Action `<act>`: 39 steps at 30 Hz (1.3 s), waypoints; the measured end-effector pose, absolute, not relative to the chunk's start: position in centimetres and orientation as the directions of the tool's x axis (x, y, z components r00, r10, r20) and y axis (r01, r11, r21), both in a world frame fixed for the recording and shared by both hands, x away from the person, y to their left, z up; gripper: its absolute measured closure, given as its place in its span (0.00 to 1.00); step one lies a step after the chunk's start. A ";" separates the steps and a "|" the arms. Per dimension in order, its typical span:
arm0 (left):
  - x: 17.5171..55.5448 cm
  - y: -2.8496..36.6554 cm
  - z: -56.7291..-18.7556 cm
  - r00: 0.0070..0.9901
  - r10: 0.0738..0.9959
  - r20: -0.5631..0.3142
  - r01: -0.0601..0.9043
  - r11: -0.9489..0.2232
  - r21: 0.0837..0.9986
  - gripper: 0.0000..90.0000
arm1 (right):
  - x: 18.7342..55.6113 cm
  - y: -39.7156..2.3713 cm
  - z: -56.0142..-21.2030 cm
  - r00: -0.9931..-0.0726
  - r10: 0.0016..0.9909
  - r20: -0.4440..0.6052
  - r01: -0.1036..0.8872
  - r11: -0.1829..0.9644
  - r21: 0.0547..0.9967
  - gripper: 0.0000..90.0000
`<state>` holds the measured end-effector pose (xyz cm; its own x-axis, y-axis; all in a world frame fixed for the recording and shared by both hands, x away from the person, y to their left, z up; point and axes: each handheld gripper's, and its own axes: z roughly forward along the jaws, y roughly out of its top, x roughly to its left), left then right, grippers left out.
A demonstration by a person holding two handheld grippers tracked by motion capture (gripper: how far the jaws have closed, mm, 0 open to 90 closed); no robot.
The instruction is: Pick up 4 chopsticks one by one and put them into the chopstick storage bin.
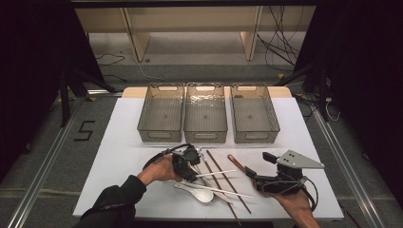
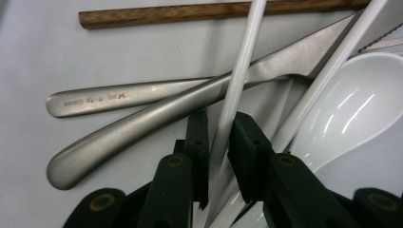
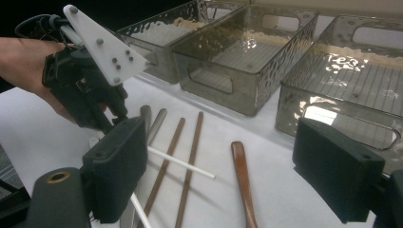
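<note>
The left gripper (image 2: 219,142) was pinching a white chopstick (image 2: 240,71) atop the cutlery pile, at 6 o'clock from the middle bin (image 1: 205,114). The right gripper (image 3: 237,166) was held spread, empty. Next, a straight lift clear of the spoon (image 2: 361,104) was judged necessary.

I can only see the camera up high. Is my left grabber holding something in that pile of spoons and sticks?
Observer: Yes. The left gripper view shows the left gripper with both jaws pressed on one white chopstick.
Operator: Is anything under that stick?
Observer: It crosses over two metal handles, and one has tiny letters stamped on it.
Operator: What about my other grabber?
Observer: In the right gripper view, the right gripper is wide open with nothing between its jaws.
</note>
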<state>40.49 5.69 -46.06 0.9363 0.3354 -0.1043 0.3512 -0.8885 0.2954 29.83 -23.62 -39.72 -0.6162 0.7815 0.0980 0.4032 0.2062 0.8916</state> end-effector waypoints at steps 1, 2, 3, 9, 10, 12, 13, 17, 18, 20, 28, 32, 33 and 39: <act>40.6 5.8 -46.0 0.938 0.332 -0.100 0.347 -0.891 0.293 0.87 | 29.8 -23.6 -39.7 -0.617 0.781 0.096 0.402 0.208 0.892 0.22; 40.6 5.8 -46.1 0.938 0.333 -0.097 0.346 -0.890 0.296 0.88 | 29.8 -23.6 -39.7 -0.618 0.780 0.095 0.400 0.209 0.892 0.22; 40.6 5.9 -46.1 0.938 0.333 -0.093 0.345 -0.890 0.298 0.91 | 29.8 -23.6 -39.7 -0.619 0.780 0.093 0.399 0.210 0.892 0.22; 40.7 6.2 -45.9 0.947 0.312 -0.078 0.320 -0.892 0.318 0.92 | 29.9 -23.6 -39.7 -0.619 0.780 0.094 0.401 0.210 0.892 0.22; 40.7 6.2 -45.9 0.947 0.313 -0.078 0.321 -0.891 0.322 0.92 | 29.9 -23.6 -39.7 -0.619 0.780 0.094 0.401 0.210 0.892 0.22; 40.8 6.4 -45.7 0.948 0.309 -0.072 0.316 -0.891 0.326 0.92 | 29.9 -23.6 -39.7 -0.620 0.779 0.094 0.401 0.211 0.892 0.22; 40.8 6.5 -45.6 0.948 0.311 -0.071 0.316 -0.888 0.333 0.92 | 29.9 -23.6 -39.7 -0.620 0.779 0.094 0.401 0.211 0.892 0.22; 40.7 6.7 -45.0 0.952 0.298 -0.065 0.302 -0.891 0.338 0.92 | 29.9 -23.6 -39.7 -0.620 0.779 0.095 0.401 0.211 0.892 0.22; 40.6 6.7 -44.9 0.949 0.309 -0.063 0.310 -0.883 0.351 0.93 | 29.9 -23.6 -39.7 -0.619 0.779 0.094 0.400 0.210 0.892 0.22; 40.8 6.9 -44.5 0.953 0.300 -0.054 0.299 -0.890 0.344 0.93 | 29.9 -23.6 -39.7 -0.620 0.779 0.094 0.400 0.210 0.892 0.22; 40.7 7.7 -43.1 0.945 0.323 -0.045 0.314 -0.860 0.403 0.93 | 29.9 -23.6 -39.7 -0.620 0.779 0.094 0.400 0.210 0.892 0.22; 40.9 8.3 -42.0 0.937 0.349 -0.029 0.325 -0.835 0.444 0.93 | 29.9 -23.6 -39.7 -0.619 0.780 0.096 0.401 0.209 0.892 0.22; 41.1 8.5 -41.8 0.936 0.351 -0.029 0.326 -0.832 0.450 0.93 | 29.9 -23.6 -39.7 -0.619 0.779 0.097 0.402 0.209 0.892 0.22; 41.9 9.8 -40.2 0.908 0.419 -0.024 0.373 -0.779 0.504 0.93 | 29.8 -23.7 -39.7 -0.617 0.781 0.098 0.404 0.207 0.891 0.22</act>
<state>41.91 9.85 -40.19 0.9075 0.4193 -0.0241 0.3732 -0.7787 0.5044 29.85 -23.65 -39.72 -0.6173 0.7806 0.0984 0.4036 0.2067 0.8913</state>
